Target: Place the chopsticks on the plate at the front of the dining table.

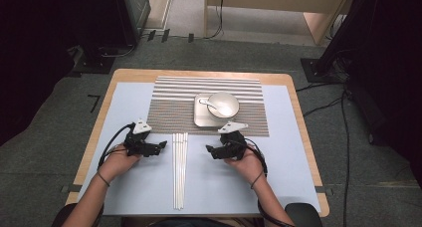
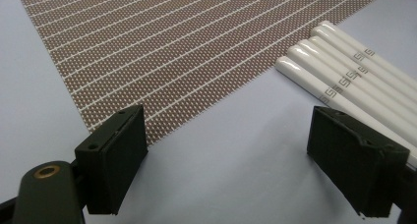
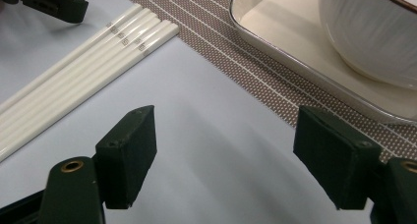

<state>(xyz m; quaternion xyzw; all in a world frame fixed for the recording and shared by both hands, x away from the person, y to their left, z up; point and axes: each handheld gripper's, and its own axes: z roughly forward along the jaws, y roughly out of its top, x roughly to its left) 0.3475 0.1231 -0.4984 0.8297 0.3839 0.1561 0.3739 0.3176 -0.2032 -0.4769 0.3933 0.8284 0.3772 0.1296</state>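
Pale blue covers the tabletop [image 1: 129, 187], where the left gripper [image 2: 226, 155], fingers wide and empty, faces white chopsticks [image 2: 354, 81] bearing small grey marks, perhaps a logo, while the right gripper [image 3: 223, 155], equally spread, nears a bowl [image 3: 378, 32] on its tray [image 3: 275, 32].

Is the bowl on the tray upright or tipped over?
Upright: the bowl sits mouth-up on the square tray, with a spoon resting inside it.

At frame centre, a mat [image 1: 209, 105] is laid on the tabletop [image 1: 288, 162]; on it a tray [image 1: 203, 118] carries a bowl [image 1: 224, 104]. Chopsticks [image 1: 179, 170] are laid below the mat.
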